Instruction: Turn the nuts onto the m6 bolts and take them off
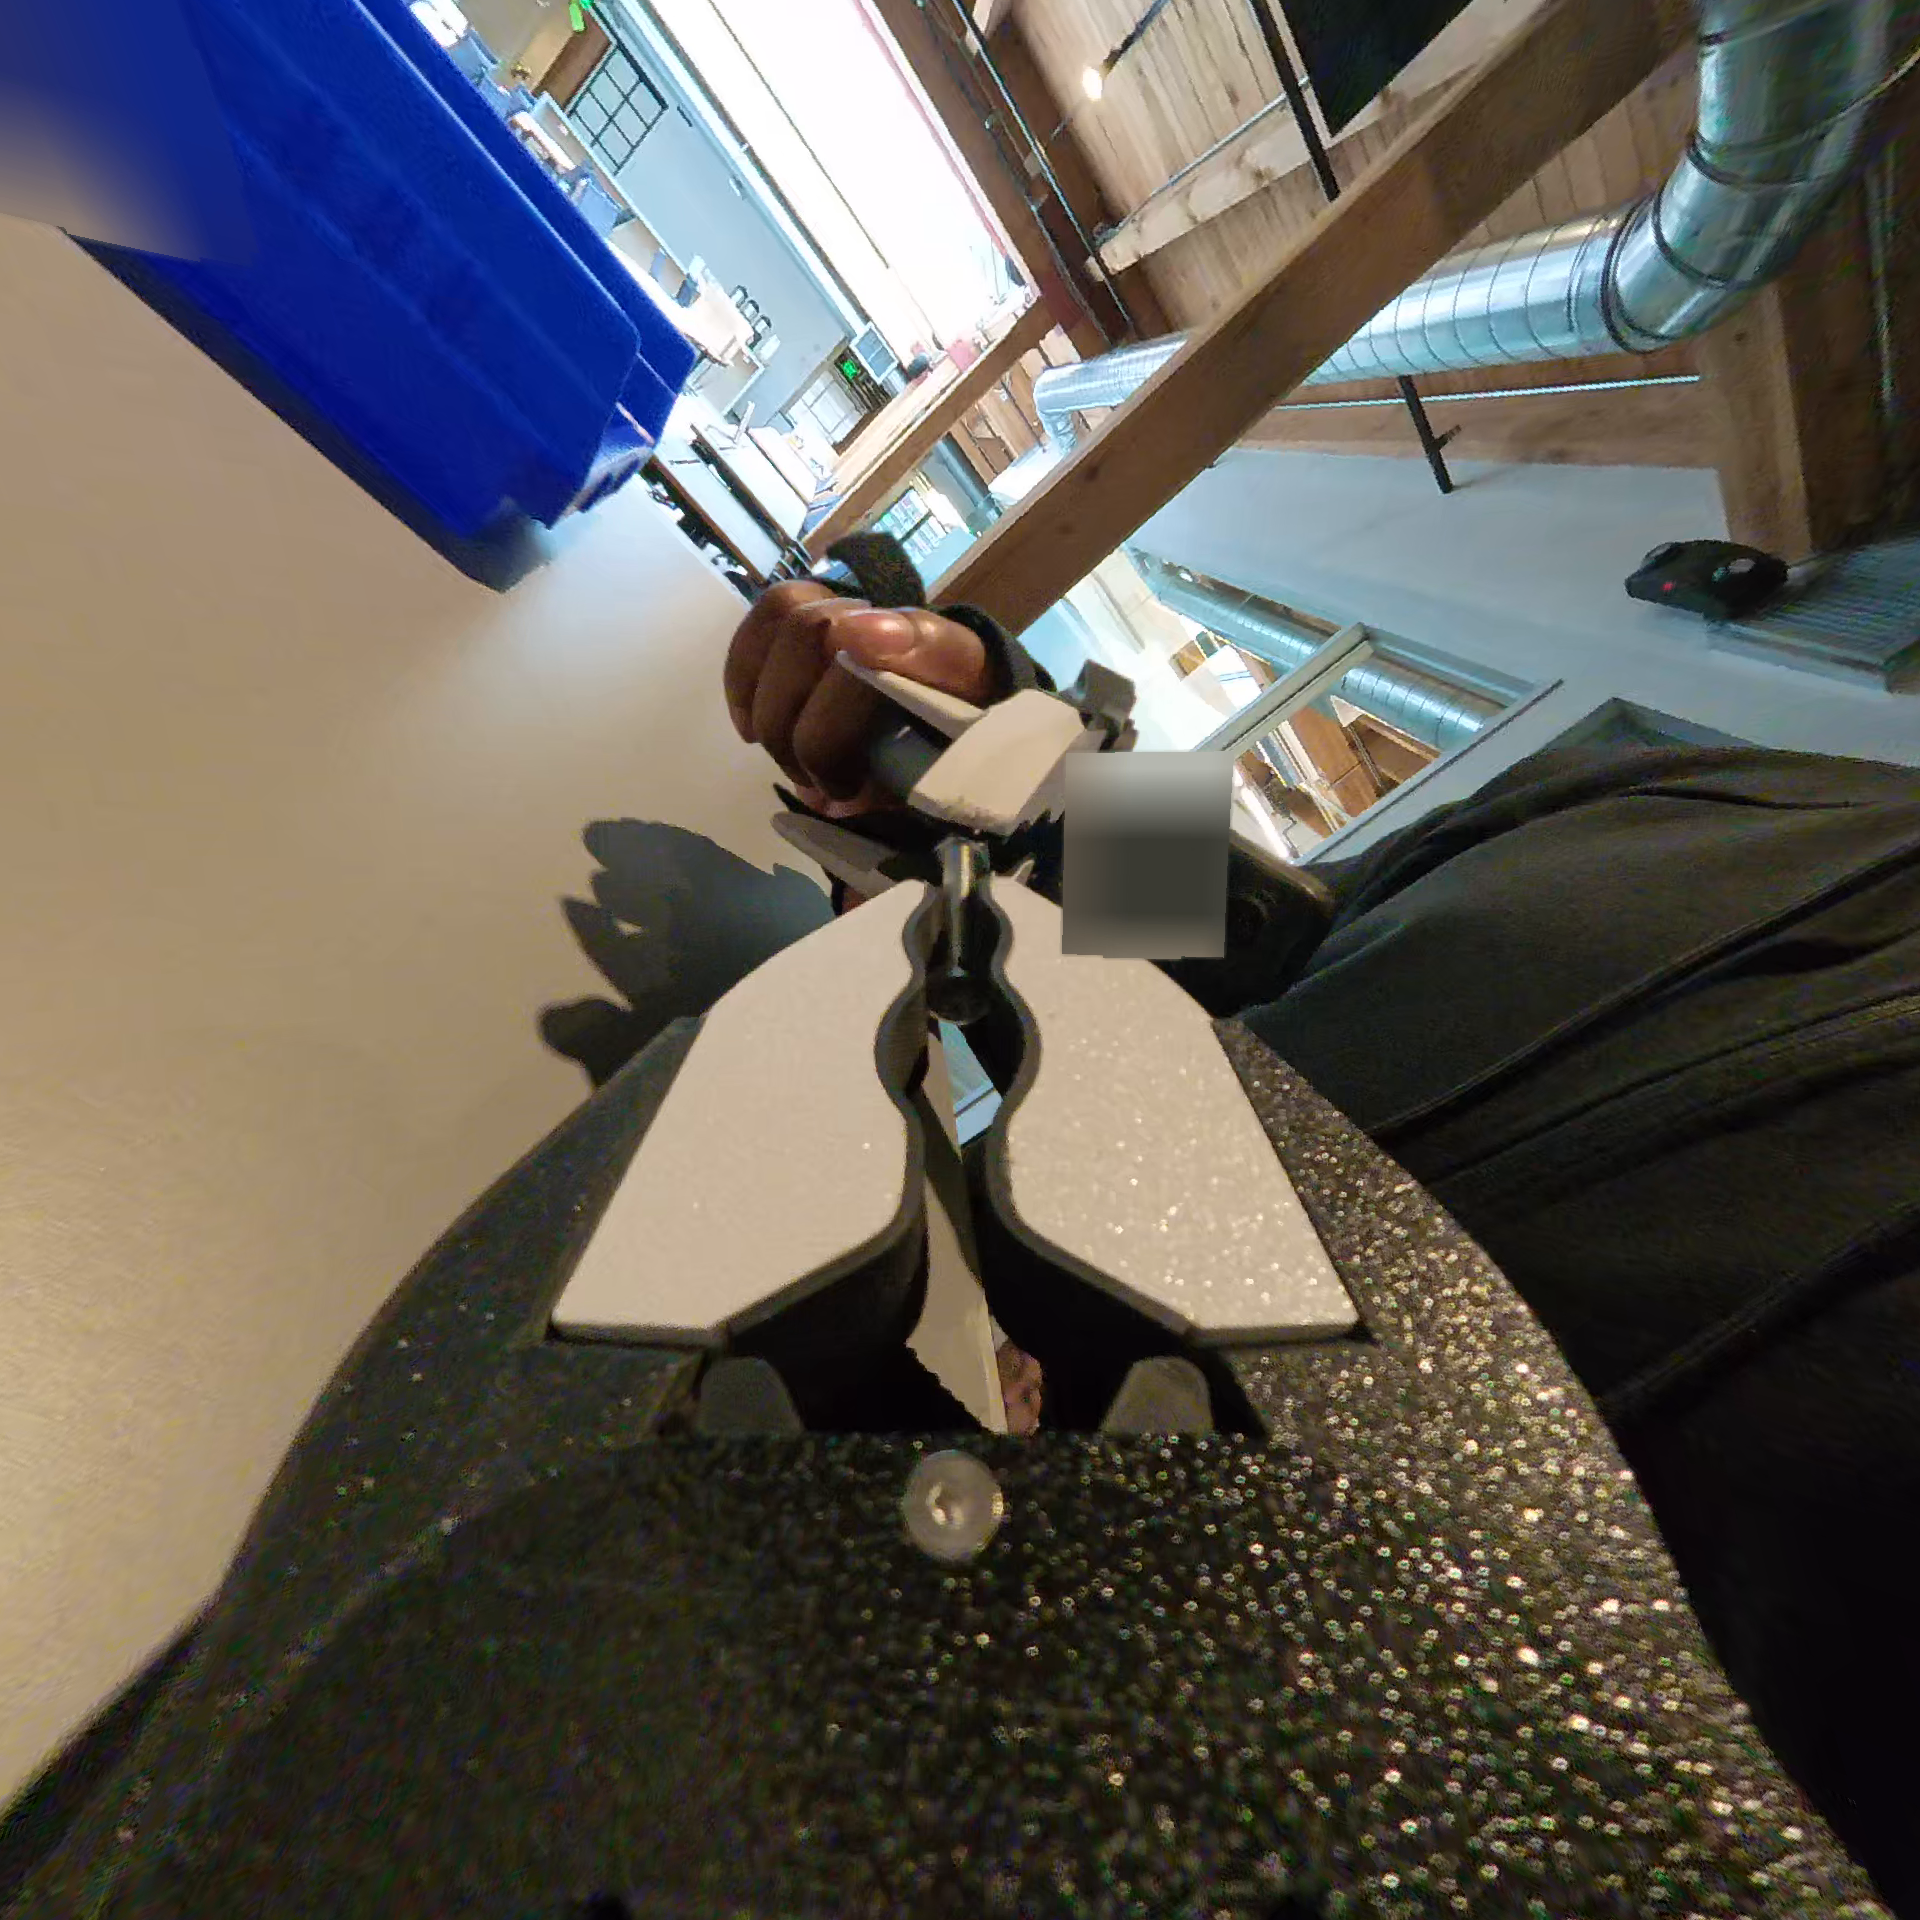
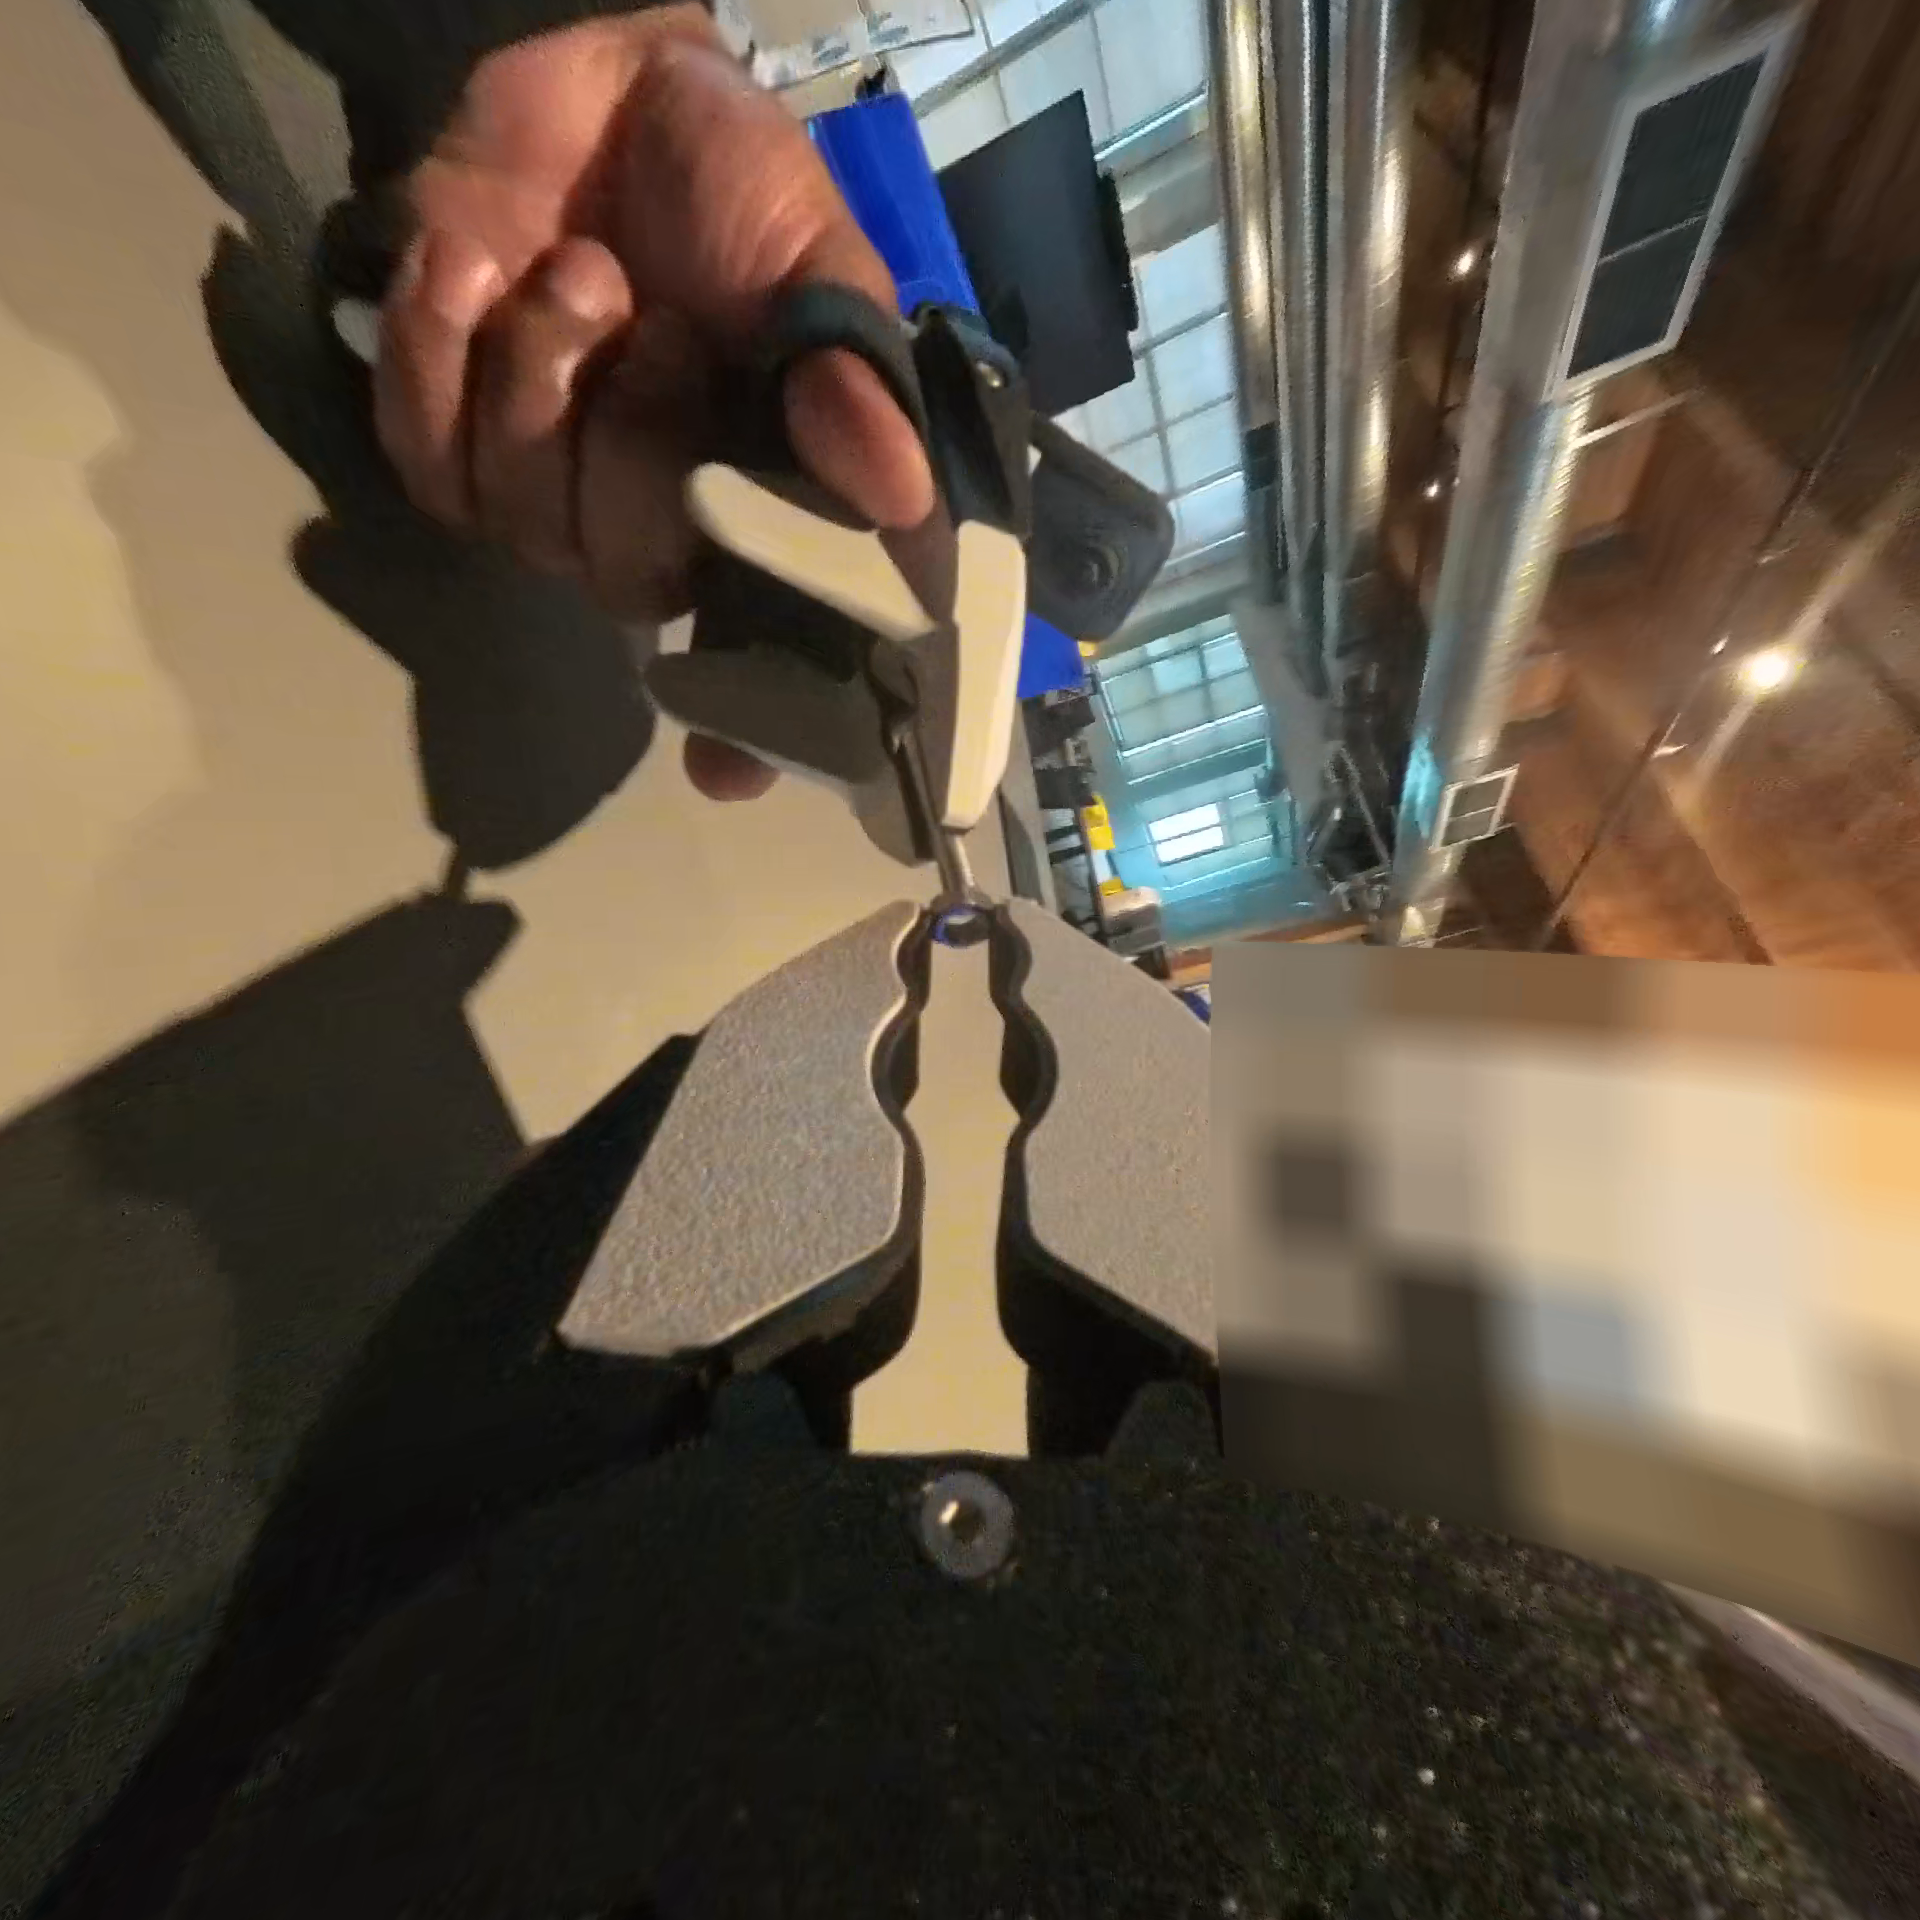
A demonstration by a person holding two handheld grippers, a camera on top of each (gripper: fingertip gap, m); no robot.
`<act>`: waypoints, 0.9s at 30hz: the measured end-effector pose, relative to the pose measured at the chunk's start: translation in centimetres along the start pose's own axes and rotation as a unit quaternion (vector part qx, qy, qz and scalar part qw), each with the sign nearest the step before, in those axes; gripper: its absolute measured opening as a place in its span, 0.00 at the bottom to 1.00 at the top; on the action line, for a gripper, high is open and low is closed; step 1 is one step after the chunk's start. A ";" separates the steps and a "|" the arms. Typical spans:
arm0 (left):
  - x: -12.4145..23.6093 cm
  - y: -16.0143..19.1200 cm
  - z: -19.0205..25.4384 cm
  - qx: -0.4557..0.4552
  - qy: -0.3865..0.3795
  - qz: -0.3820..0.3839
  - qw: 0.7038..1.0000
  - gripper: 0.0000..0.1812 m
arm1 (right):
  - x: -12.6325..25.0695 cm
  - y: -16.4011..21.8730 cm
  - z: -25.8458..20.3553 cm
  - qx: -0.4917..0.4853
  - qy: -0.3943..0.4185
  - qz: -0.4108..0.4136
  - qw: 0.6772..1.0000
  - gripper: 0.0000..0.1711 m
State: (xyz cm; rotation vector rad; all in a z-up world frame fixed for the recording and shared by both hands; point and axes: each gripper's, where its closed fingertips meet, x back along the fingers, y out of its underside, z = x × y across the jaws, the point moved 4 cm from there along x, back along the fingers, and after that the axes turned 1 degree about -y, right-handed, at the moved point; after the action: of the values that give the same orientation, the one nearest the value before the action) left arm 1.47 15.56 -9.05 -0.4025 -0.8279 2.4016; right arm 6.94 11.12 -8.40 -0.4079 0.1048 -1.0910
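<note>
Steel bolt (image 1: 958, 940) sits clamped in the left gripper (image 1: 956, 914) at frame centre. At its threaded end the right gripper (image 2: 961, 925) pinches a blue-ringed nut (image 2: 958, 924). Whether it's going on or coming off, I can't tell.

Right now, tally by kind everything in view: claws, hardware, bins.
Claws: 2, left claw and right claw
Bolts: 1, bolt held in the left claw
Nuts: 1, nut pinched in the right claw
Blue bins: 2
Total: 6
</note>
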 end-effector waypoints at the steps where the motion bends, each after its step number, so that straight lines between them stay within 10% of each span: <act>1: 0.0 0.0 -0.1 0.003 -0.004 0.000 1.000 0.03 | 0.1 0.1 0.0 0.004 0.005 -0.001 1.000 0.06; 12: 0.2 -0.9 -0.9 -0.033 -0.051 0.036 0.997 0.03 | 4.6 6.1 6.5 -0.246 0.066 -0.074 0.964 0.06; 22: -0.1 -0.8 -1.3 -0.043 -0.072 0.033 0.996 0.03 | 15.1 24.7 8.6 -0.575 0.132 -0.297 0.751 0.06; 27: -0.2 -0.7 -1.3 -0.049 -0.079 0.033 0.995 0.03 | 14.9 26.7 7.3 -0.607 0.142 -0.318 0.714 0.06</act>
State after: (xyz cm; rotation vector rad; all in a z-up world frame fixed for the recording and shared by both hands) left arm 2.48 16.56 -9.58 -0.2840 -1.0201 2.4845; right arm 38.37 10.55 -9.91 -1.5498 1.0710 -1.6662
